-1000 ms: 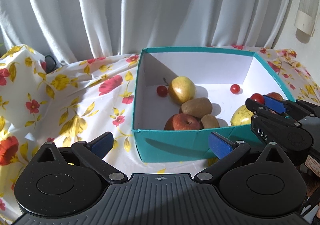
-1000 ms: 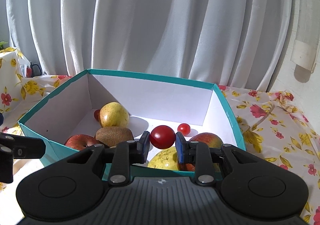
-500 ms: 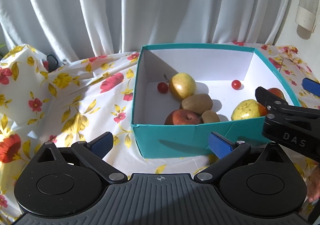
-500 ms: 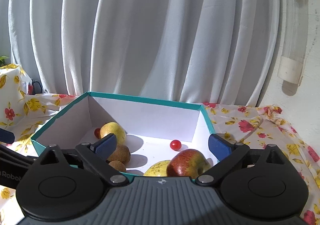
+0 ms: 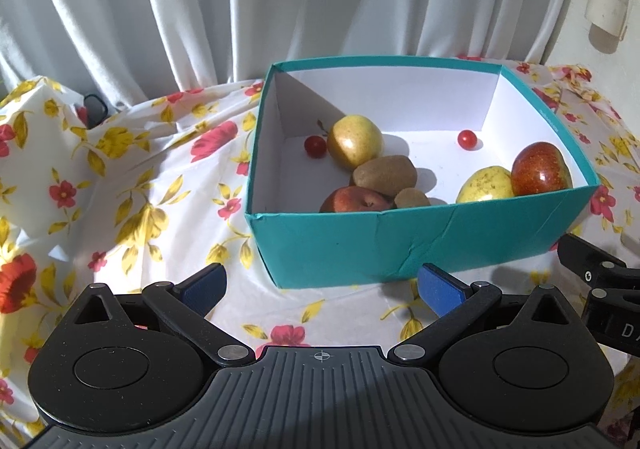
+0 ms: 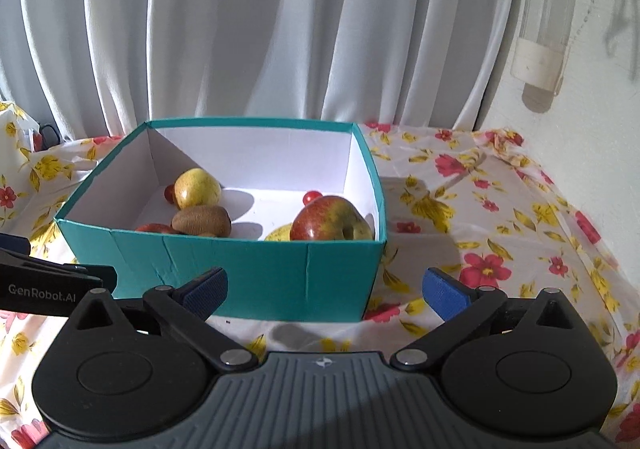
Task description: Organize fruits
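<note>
A teal box (image 5: 360, 245) with white inside holds the fruit: a yellow apple (image 5: 354, 140), two kiwis (image 5: 385, 175), a red apple (image 5: 354, 200), a yellow pear (image 5: 485, 185), a red-yellow apple (image 5: 540, 168) and two cherry tomatoes (image 5: 467, 138). The same box (image 6: 248, 269) shows in the right wrist view. My left gripper (image 5: 320, 291) is open and empty, in front of the box. My right gripper (image 6: 324, 291) is open and empty, in front of the box's near wall; its body (image 5: 604, 301) shows at the right edge of the left view.
A floral tablecloth (image 5: 132, 185) covers the table, with a raised covered lump (image 5: 32, 153) at the left. White curtains (image 6: 280, 29) hang behind. A wall with a plastic tube (image 6: 546, 21) stands at the right.
My right gripper opened, let go of the cherry tomato over the box, and drew back. Both grippers have pulled away from the box toward me.
</note>
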`<state>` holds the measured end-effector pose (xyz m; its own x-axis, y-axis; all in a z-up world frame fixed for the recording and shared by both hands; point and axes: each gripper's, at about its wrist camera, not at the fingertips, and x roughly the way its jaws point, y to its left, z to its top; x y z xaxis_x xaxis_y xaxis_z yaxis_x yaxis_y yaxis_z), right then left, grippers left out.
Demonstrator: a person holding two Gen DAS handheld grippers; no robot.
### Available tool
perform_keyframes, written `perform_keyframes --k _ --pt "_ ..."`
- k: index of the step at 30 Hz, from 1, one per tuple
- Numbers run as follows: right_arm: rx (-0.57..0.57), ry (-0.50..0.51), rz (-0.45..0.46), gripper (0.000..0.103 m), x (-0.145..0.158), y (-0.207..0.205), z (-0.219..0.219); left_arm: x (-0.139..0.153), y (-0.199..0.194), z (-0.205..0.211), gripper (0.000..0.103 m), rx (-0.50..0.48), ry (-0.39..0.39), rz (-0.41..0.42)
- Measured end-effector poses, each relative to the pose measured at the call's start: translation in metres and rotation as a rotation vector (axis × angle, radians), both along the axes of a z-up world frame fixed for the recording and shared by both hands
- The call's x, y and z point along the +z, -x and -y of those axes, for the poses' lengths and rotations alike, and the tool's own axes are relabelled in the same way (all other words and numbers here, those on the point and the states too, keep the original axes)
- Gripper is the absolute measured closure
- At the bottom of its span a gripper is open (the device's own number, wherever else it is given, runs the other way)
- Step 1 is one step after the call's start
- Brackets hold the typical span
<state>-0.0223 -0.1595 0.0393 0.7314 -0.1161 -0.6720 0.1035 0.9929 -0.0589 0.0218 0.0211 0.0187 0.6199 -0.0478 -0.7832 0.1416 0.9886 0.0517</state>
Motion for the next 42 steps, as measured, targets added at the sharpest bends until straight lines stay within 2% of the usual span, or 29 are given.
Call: perform_keyframes --k 5,12,20,26,36,42 --pt "-0.010 -0.013 -0.110 0.000 -0.008 -0.006 -0.001 -0.004 0.002 0.005 0.000 -0.027 -0.006 -0.027" --pt "-0.023 0.062 -0.245 0.000 -0.012 -0.029 -0.004 -0.001 0.000 0.006 0.000 -0.025 0.003 -0.039" --pt "-0.046 0.053 -0.302 0.000 -0.016 -0.050 -0.001 0.003 -0.012 0.010 0.000 -0.040 0.050 -0.089" --pt "-0.044 0.052 -0.337 0.000 -0.021 -0.060 0.000 0.001 -0.021 0.025 0.000 -0.065 -0.035 -0.122" --pt "-0.049 0.058 -0.368 0.000 -0.026 -0.073 0.003 -0.005 -0.036 0.031 0.000 -0.071 -0.051 -0.182" --pt "-0.051 0.064 -0.381 0.000 -0.029 -0.077 0.003 -0.007 -0.039 0.032 0.000 -0.073 -0.070 -0.189"
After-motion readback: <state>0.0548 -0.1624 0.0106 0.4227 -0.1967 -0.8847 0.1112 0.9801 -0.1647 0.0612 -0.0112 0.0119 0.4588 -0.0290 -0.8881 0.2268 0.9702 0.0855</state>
